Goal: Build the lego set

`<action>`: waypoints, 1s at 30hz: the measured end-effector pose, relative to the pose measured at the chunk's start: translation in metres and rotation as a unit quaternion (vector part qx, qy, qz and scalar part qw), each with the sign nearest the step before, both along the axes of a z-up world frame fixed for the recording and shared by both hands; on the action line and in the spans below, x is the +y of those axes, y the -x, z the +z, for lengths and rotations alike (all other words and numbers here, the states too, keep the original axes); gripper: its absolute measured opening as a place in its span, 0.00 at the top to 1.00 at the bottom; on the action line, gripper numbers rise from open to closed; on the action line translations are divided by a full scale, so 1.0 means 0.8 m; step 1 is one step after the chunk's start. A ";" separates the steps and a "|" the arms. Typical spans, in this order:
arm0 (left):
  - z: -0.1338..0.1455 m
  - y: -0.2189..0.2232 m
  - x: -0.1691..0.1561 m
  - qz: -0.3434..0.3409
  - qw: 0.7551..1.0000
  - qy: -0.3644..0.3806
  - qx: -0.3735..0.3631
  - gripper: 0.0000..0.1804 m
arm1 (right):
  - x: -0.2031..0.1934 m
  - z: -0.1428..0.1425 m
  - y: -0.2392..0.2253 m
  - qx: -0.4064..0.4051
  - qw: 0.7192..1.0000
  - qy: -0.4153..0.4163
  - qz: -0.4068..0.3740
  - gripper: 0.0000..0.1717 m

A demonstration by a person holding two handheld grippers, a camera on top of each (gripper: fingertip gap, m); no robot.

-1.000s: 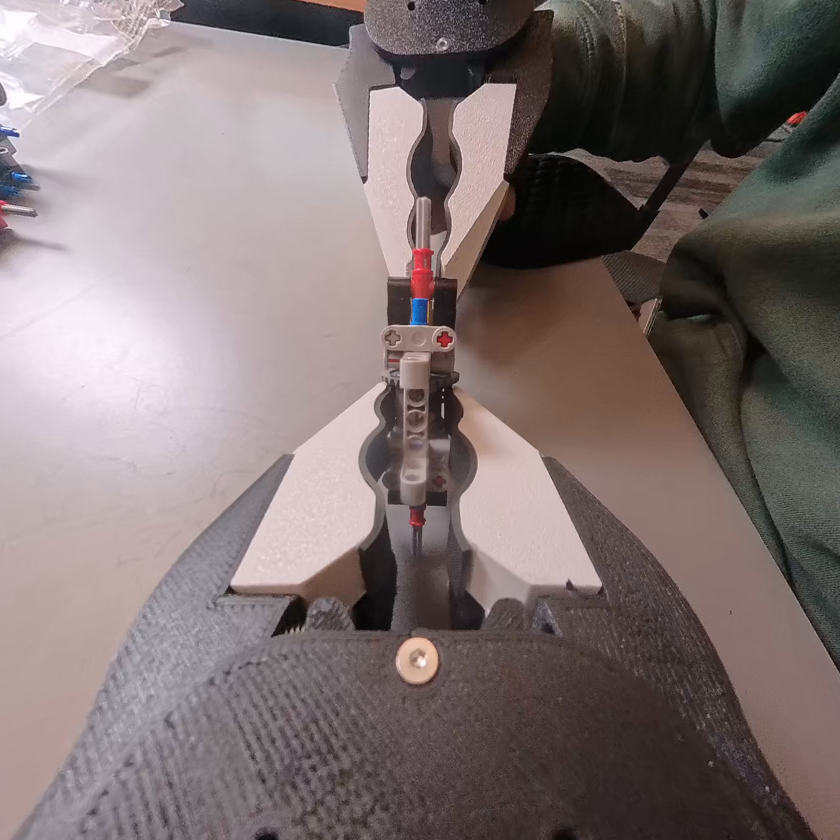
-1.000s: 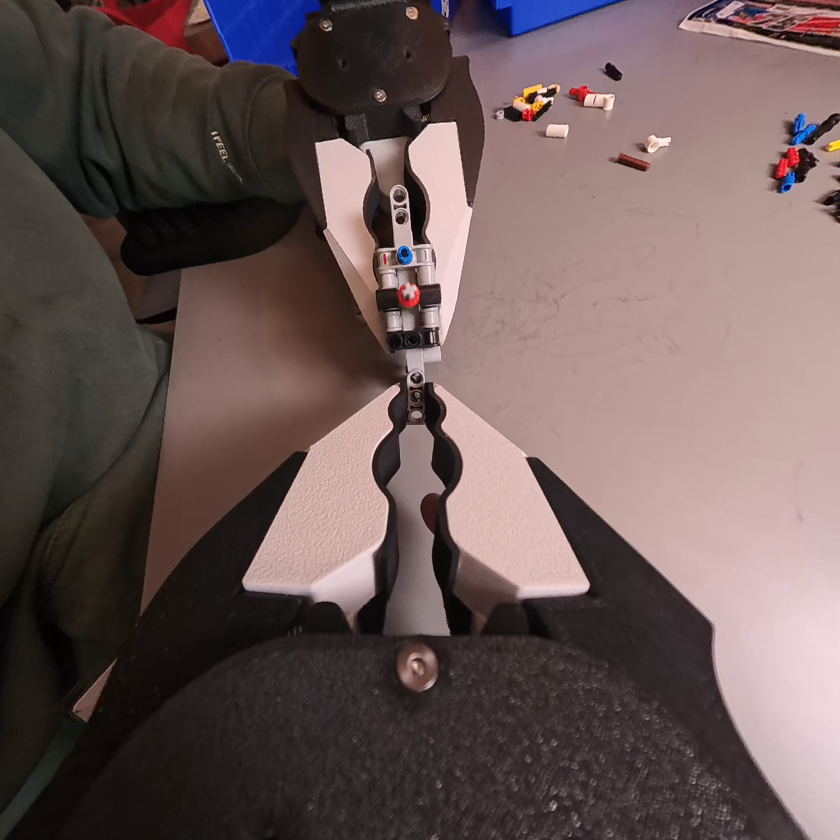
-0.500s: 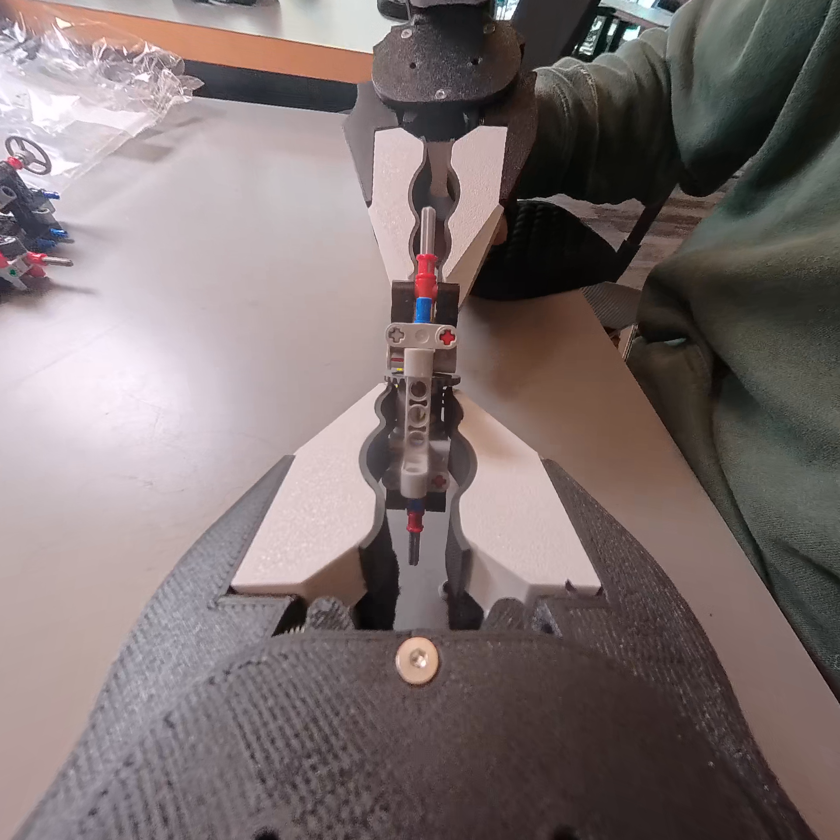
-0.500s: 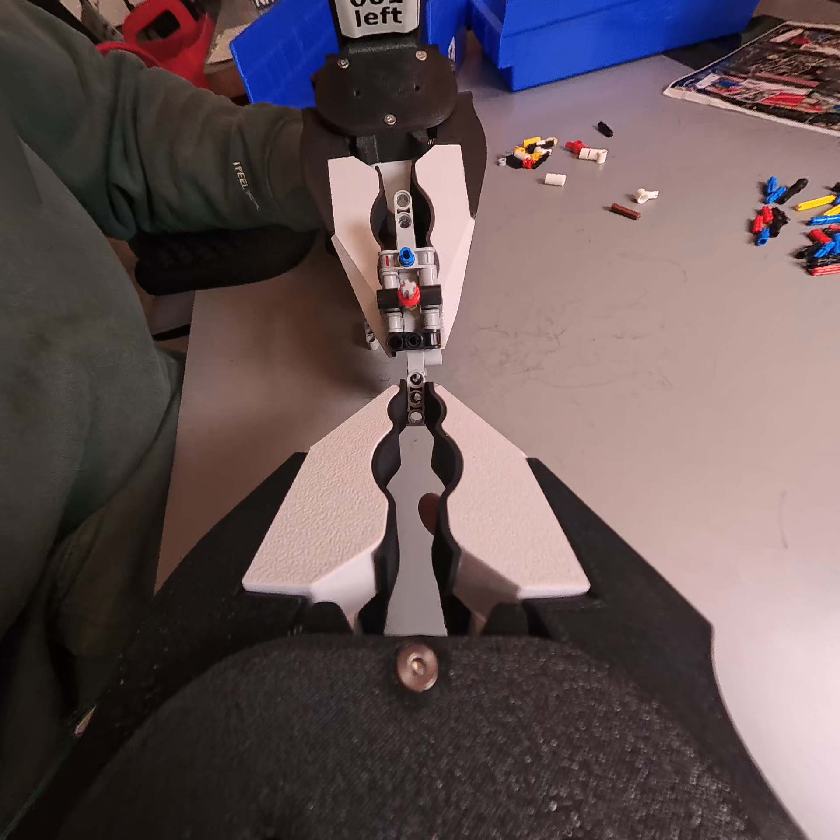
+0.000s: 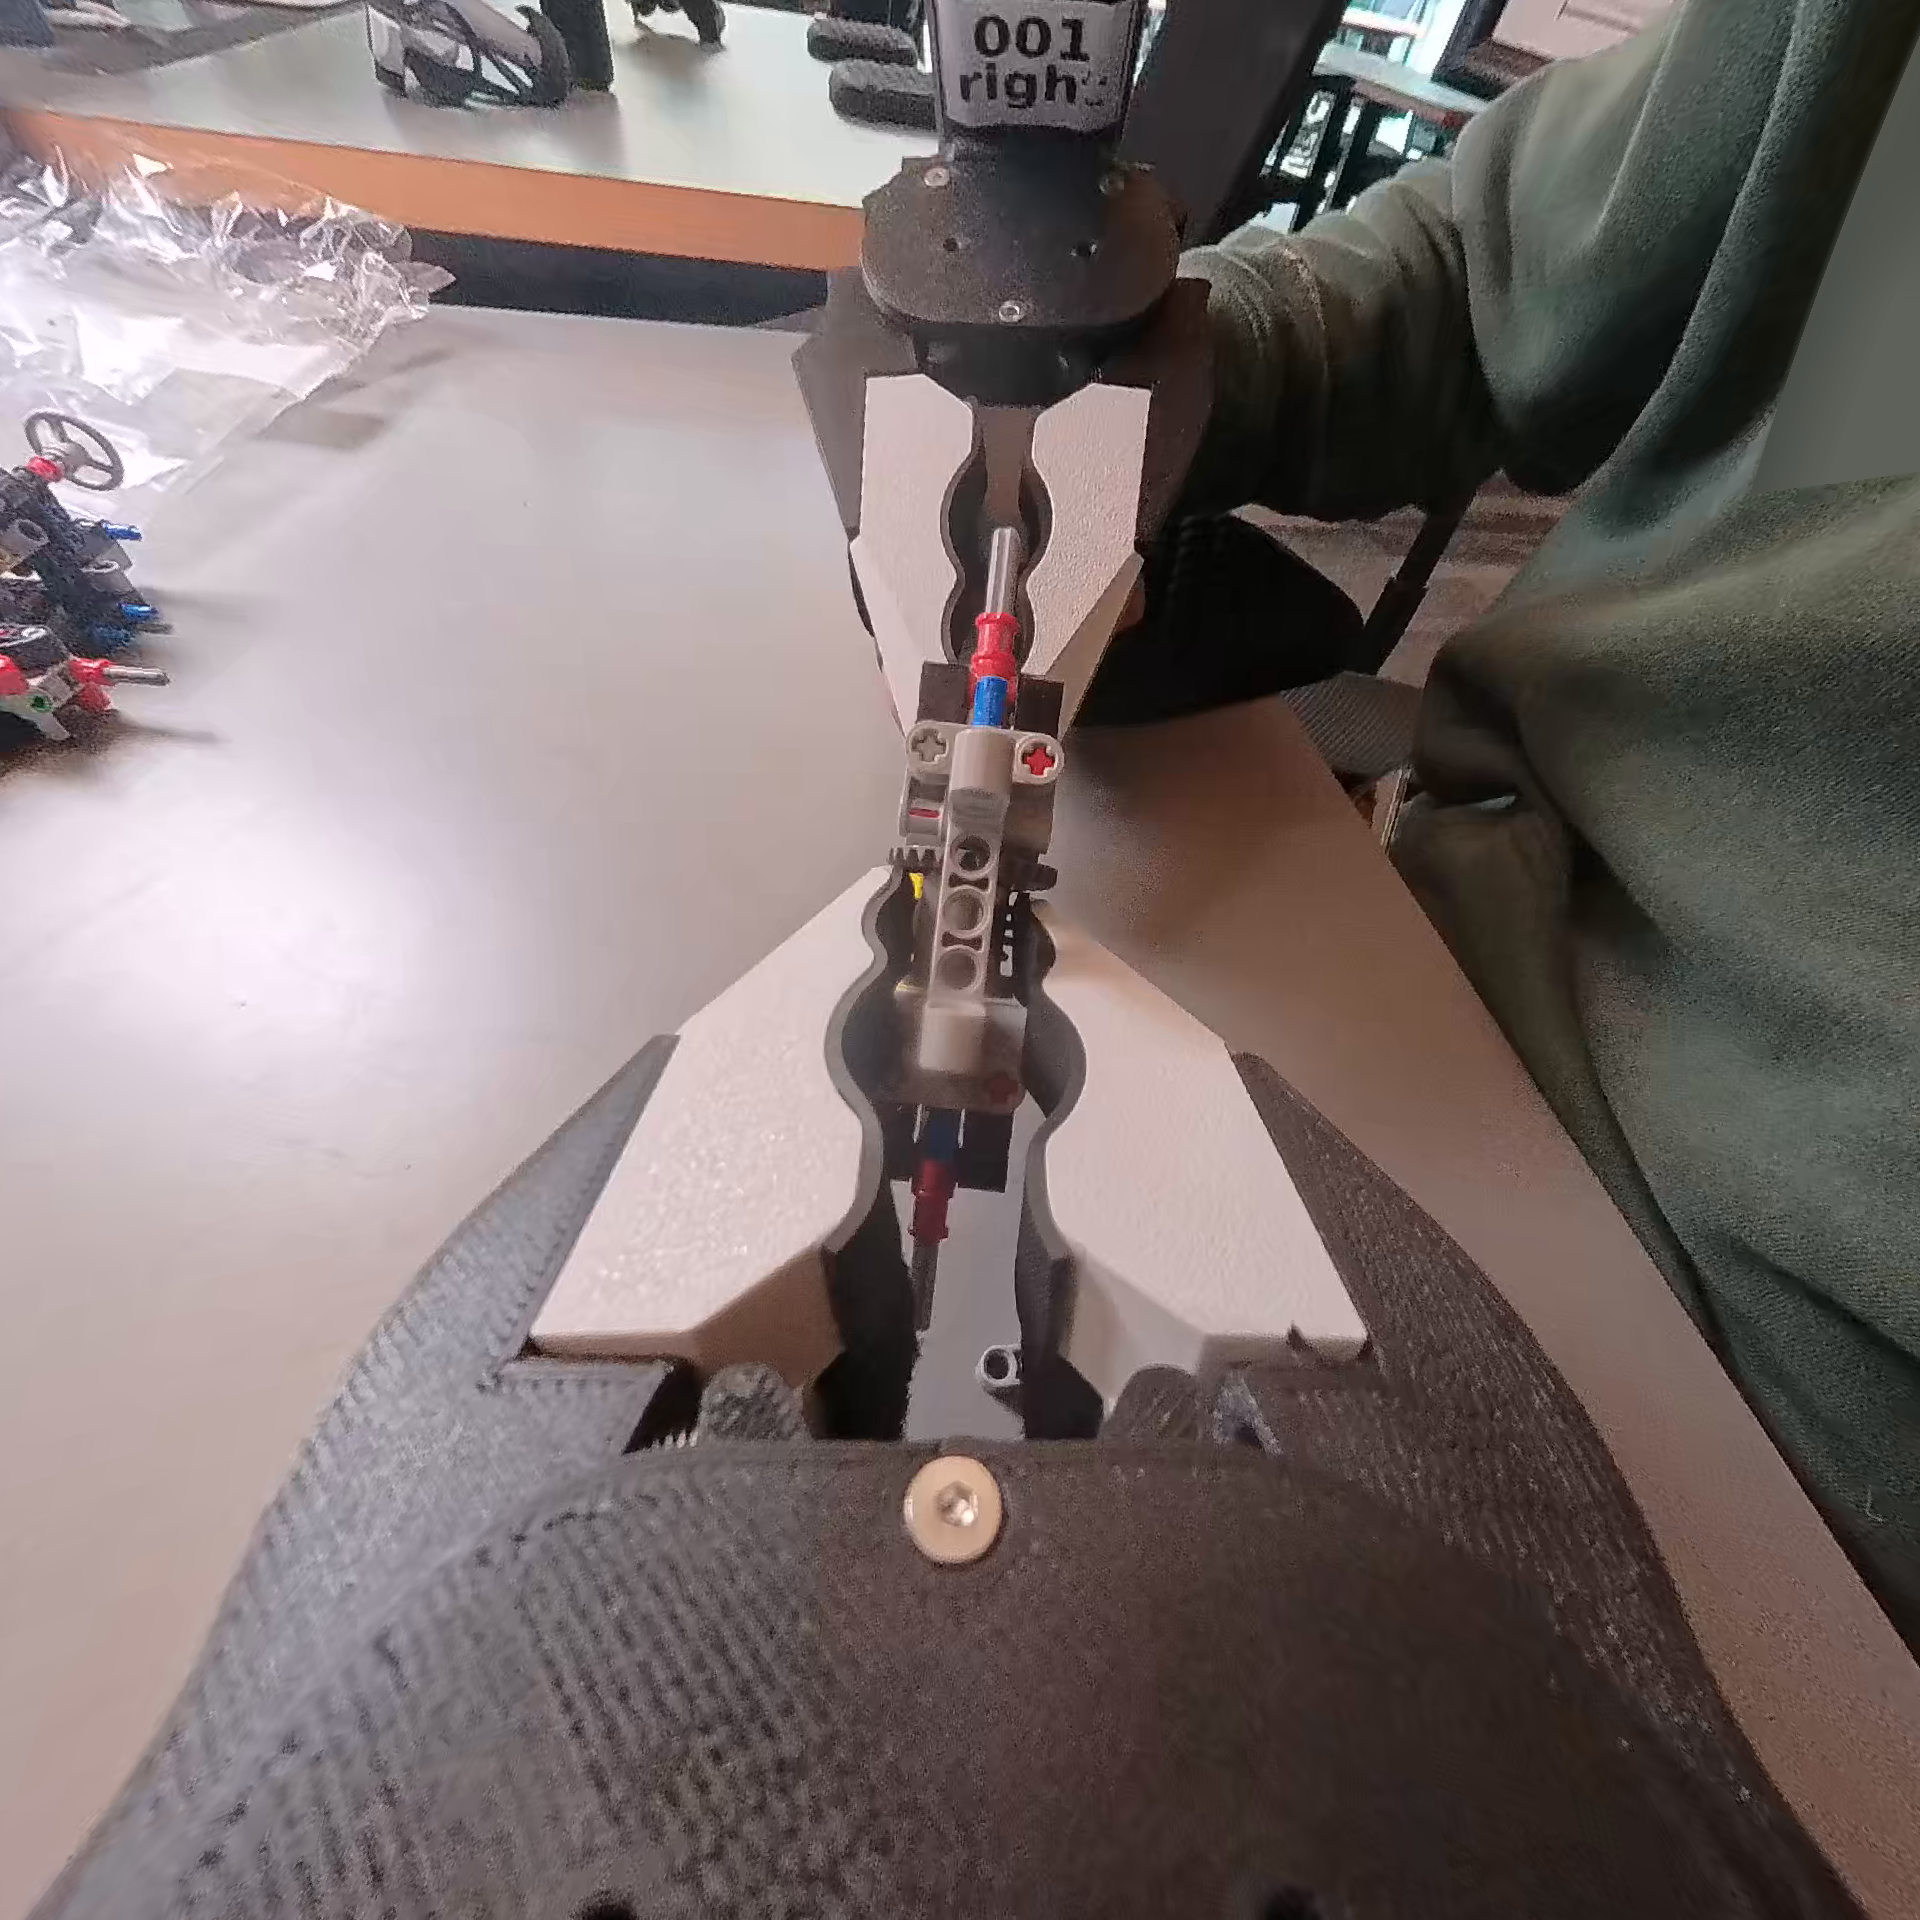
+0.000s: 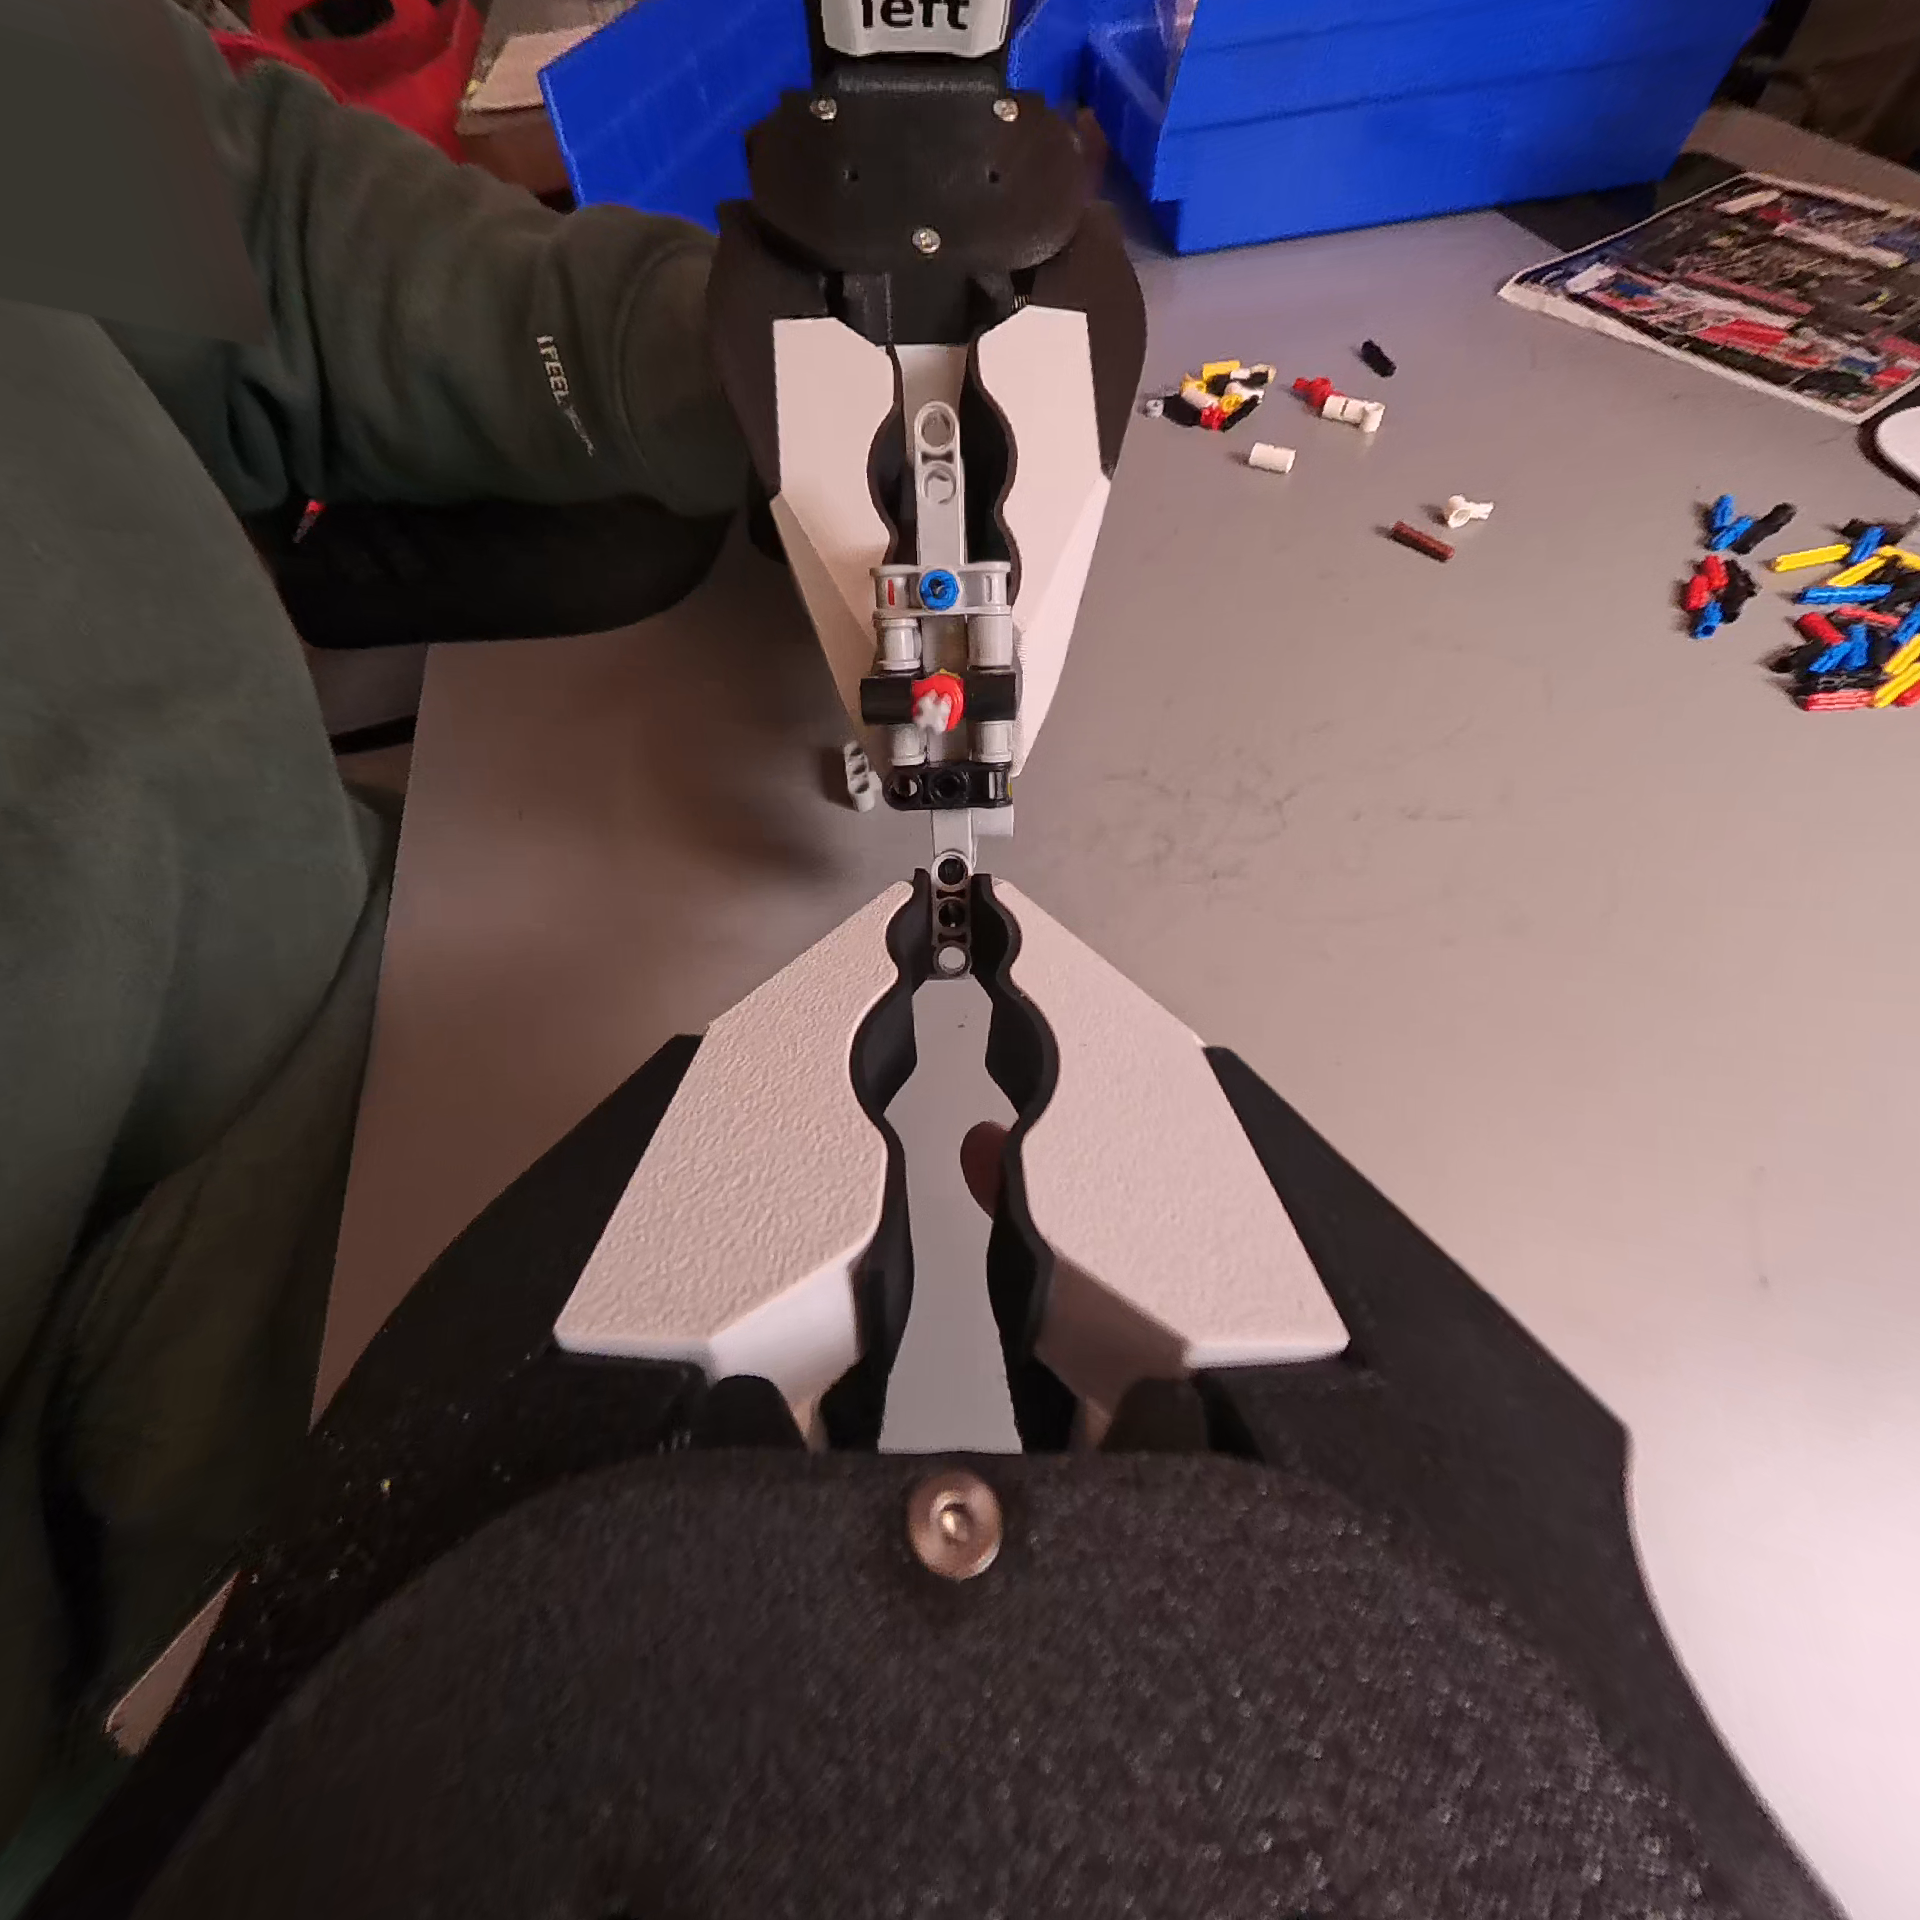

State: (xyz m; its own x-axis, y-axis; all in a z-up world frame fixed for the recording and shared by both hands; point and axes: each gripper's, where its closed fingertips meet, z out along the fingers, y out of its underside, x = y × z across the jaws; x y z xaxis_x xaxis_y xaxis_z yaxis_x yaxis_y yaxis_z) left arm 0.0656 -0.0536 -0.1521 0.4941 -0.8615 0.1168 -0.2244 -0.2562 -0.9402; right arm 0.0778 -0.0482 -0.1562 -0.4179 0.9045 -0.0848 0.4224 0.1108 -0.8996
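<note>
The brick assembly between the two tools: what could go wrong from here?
1. The right tool pinches only the tip of a thin grey beam; it might slip or the joint might pop apart.
2. The brick assembly hangs over the table near its edge, so a dropped part could fall off.
3. The long axle could slide out.

Between the left gripper (image 5: pixel 961 914)'s matt, pebbled white fingers (image 5: pixel 727 1122), the brick assembly (image 5: pixel 966 894) is glossy moulded plastic. The shell behind them is coarse, ribbed black print with a bright metal screw (image 5: pixel 954 1507). Beyond, crinkled clear plastic film (image 5: pixel 177 281) lies on the smooth, satin grey tabletop (image 5: pixel 468 831).

The right gripper (image 6: pixel 951 914) pinches a glossy grey beam (image 6: pixel 951 925); right of it lies a glossy paper booklet (image 6: pixel 1725 281).
</note>
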 end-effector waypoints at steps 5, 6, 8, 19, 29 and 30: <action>0.010 0.005 0.002 0.005 0.999 0.005 -0.035 0.91 | 0.004 0.012 0.005 0.037 0.998 0.039 -0.018 0.97; 0.011 0.005 0.002 0.004 0.999 0.005 -0.040 0.91 | 0.003 0.014 0.005 0.039 0.998 0.036 -0.016 0.96; 0.016 0.006 0.003 0.007 0.998 0.008 -0.059 0.91 | 0.005 0.021 0.007 0.048 0.997 0.053 -0.020 0.96; 0.024 0.015 0.011 0.025 0.991 0.045 -0.124 0.90 | 0.012 0.057 0.013 0.089 0.994 0.065 -0.018 0.86; 0.056 0.027 0.024 0.057 0.933 0.160 -0.317 0.89 | 0.026 0.066 0.023 0.192 0.940 -0.274 -0.068 0.66; 0.056 0.026 0.025 0.057 0.928 0.170 -0.327 0.89 | 0.026 0.067 0.028 0.200 0.931 -0.299 -0.071 0.67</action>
